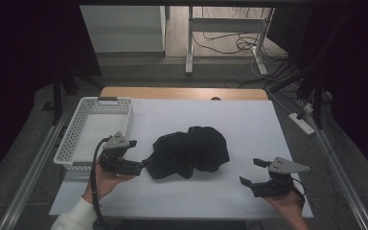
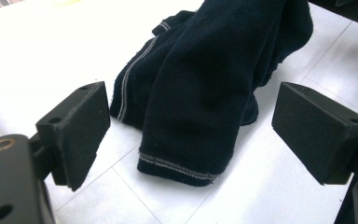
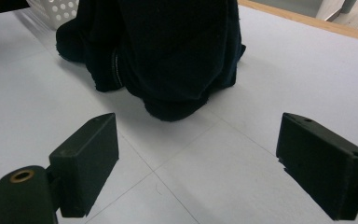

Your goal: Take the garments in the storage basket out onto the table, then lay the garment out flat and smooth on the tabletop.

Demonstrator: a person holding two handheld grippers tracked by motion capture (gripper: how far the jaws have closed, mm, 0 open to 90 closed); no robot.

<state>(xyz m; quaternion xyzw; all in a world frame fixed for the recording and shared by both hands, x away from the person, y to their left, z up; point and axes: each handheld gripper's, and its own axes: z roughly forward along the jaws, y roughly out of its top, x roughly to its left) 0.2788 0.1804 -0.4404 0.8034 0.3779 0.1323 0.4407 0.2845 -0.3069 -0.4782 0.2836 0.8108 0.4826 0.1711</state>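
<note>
The left gripper (image 1: 139, 155) is sitting close to the person, with its jaws spread wide and nothing between them. In the left gripper view, the hem of the dark cloth (image 2: 205, 93) is lying flat on the table right between the two jaws, so this looks like the moment just before a grab. To do it well, the jaws should be going down low, sliding around the striped hem, and closing on one layer only, because the cloth is bunched up and thick folds could slip out. The right gripper (image 1: 253, 172) is also being held wide with nothing in it, and it is waiting well apart from the cloth on the other side. It may be getting ready to take the far edge, so the cloth can be pulled out flat. The cloth is lying in a crumpled heap in the middle of the white table (image 1: 249, 120), touching nothing but the table. A little farther off, on the left, a white basket (image 1: 96, 129) is standing near the cloth with nothing showing inside it. Nothing is blocking the way to the cloth. Beyond the table, cables (image 1: 230, 45) are lying on the floor, and a power strip (image 1: 303, 123) is lying at the right.
</note>
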